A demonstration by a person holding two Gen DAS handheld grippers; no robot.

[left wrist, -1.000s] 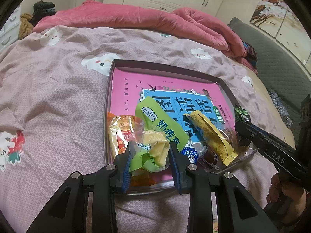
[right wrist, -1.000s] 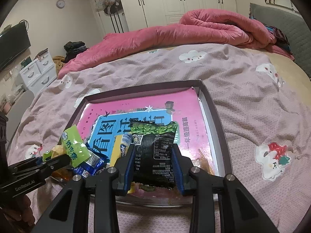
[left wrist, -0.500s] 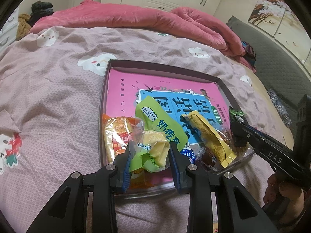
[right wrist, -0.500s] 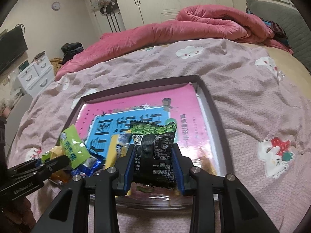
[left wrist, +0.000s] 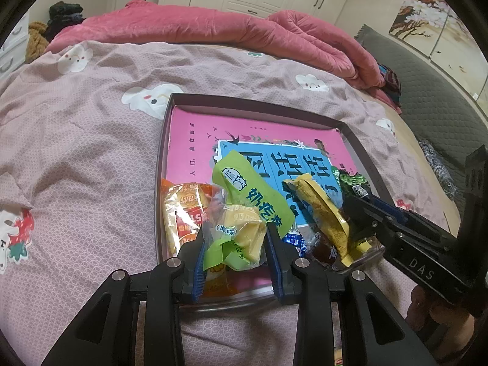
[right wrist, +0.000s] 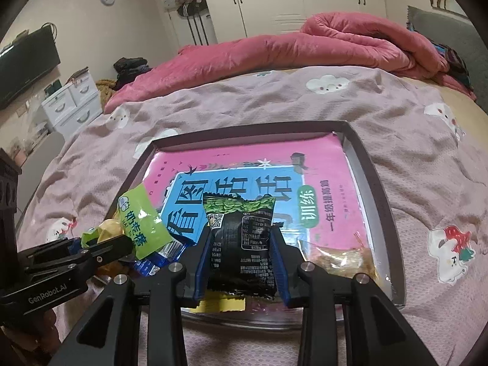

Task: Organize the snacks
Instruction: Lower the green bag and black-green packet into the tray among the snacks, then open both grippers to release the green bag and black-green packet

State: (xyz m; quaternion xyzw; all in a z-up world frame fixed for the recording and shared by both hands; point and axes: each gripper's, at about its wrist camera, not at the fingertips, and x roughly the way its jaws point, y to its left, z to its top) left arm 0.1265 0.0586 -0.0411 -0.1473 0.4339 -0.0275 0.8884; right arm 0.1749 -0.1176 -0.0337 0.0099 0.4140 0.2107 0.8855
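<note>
Spreading across both views: a bed [left wrist: 91, 158] under a pink sheet printed with cartoon animals, with a red quilt [left wrist: 219, 30] bunching along its far side. Lying flat on the sheet: a dark-rimmed tray [left wrist: 160, 183], holding a pink book [left wrist: 198, 131] that is covering most of its floor. Crowding the near end of the tray: the snacks. Reaching in over the near rim: the left tool [left wrist: 235, 244], clamping its blue pads on a green pack [left wrist: 244, 201] with yellow pieces showing through its clear part, the pack's green top sticking up over the book. Reaching in beside it, toward the right of the tray: the right tool [right wrist: 241, 244], clamping a black pack [right wrist: 241, 244] by both side edges, holding it upright with its green top edge uppermost. Lying at the tray's near left corner, just beside the green pack: an orange pack [left wrist: 183, 210]. Leaning between the two tools: a yellow pack [left wrist: 323, 213], with a blue wrapper [right wrist: 164, 253] lying under it. Sitting in the near right corner of the tray, just right of the black pack: a clear bag [right wrist: 341, 256] of golden pieces. Gripping the handle of the right tool at the left view's lower right edge: a hand [left wrist: 439, 317].
</note>
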